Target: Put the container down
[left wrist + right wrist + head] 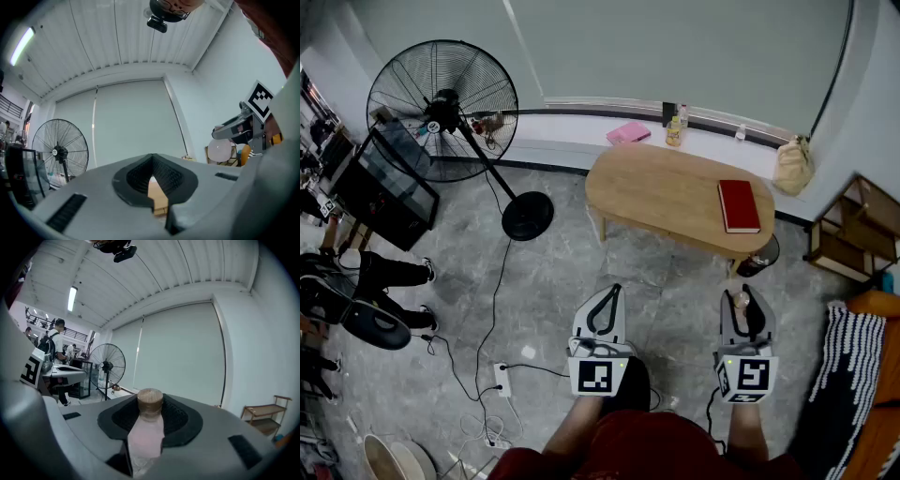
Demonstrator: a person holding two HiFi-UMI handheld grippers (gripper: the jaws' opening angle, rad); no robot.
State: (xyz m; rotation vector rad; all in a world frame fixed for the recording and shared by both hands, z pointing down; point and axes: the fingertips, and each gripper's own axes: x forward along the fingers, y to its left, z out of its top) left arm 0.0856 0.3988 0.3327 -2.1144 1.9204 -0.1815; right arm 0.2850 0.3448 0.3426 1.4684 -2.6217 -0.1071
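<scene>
With the left tool [615, 289] clenched on nothing, grips the container [146, 437], a pale bottle with a brown cap, in the right tool [748, 292], in the air over the floor and well short of the wooden surface [666, 192]. Looks like the carry before set-down. Calls next for reaching over bare wood left of the red book [739, 204], lowering, then letting go.
</scene>
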